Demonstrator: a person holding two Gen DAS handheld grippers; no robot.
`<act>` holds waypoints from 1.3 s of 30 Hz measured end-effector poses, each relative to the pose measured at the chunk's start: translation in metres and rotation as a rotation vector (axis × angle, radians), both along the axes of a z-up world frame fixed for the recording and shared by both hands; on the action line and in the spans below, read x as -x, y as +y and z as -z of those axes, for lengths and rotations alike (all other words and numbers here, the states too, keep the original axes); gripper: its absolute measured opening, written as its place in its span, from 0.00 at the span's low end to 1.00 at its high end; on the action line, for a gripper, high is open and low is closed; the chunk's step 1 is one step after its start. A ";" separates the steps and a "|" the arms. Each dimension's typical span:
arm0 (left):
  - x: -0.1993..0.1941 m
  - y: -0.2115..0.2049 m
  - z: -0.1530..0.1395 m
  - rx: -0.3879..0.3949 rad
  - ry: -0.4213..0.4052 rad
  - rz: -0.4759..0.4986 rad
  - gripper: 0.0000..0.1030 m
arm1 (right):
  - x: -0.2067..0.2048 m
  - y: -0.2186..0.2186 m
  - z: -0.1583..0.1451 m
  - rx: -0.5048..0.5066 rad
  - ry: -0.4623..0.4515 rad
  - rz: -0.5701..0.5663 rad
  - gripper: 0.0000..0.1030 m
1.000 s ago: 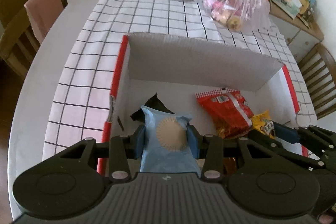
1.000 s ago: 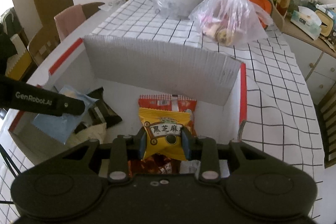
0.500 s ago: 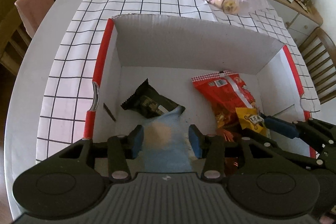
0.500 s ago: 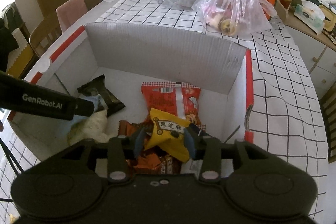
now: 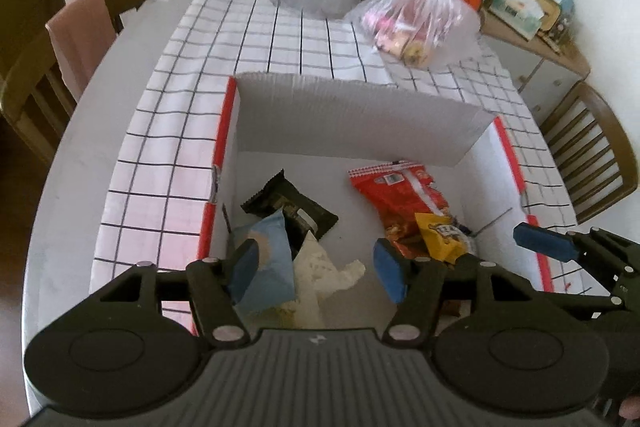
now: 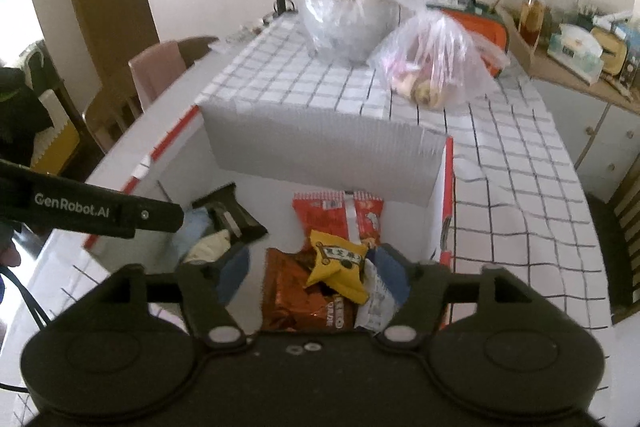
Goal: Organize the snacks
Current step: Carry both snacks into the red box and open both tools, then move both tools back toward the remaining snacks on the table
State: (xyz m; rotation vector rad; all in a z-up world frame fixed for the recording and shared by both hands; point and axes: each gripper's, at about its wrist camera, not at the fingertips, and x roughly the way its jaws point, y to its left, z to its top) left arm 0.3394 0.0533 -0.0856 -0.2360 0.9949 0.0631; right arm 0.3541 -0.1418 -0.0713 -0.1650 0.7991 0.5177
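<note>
- left wrist view: the left gripper hangs over the near left part of the white cardboard box, its jaws spread and just been opening; nothing is pinched.
- the light blue snack packet lies loose in the box's near left corner, beside the left blue pad, propped on a cream wrapper and overlapping a black snack bar.
- right wrist view: the right gripper has its jaws spread too, just been opening, with nothing clamped between them.
- the yellow snack packet rests free on top of an orange-brown foil pack near the box's right wall, with a red snack bag behind it toward the far wall.
- the box sits on a checked tablecloth; two clear plastic bags stand at the far end of the tabletop.
</note>
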 end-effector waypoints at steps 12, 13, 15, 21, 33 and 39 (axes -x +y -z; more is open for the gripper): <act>0.057 -0.005 -0.043 -0.025 -0.103 0.033 0.63 | 0.050 -0.011 -0.041 -0.075 -0.078 0.017 0.89; 0.062 -0.006 -0.045 -0.029 -0.110 0.039 0.63 | 0.055 -0.012 -0.044 -0.081 -0.090 0.022 0.94; 0.072 -0.008 -0.050 -0.044 -0.121 0.046 0.63 | 0.064 -0.014 -0.049 -0.094 -0.104 0.026 0.96; 0.103 -0.009 -0.063 -0.053 -0.170 0.060 0.72 | 0.092 -0.020 -0.064 -0.124 -0.133 0.019 1.00; 0.153 -0.003 -0.063 -0.019 -0.194 0.065 0.81 | 0.133 -0.045 -0.057 -0.145 -0.111 0.039 1.00; 0.166 -0.004 -0.050 -0.012 -0.178 0.078 0.86 | 0.145 -0.061 -0.038 -0.132 -0.080 0.075 1.00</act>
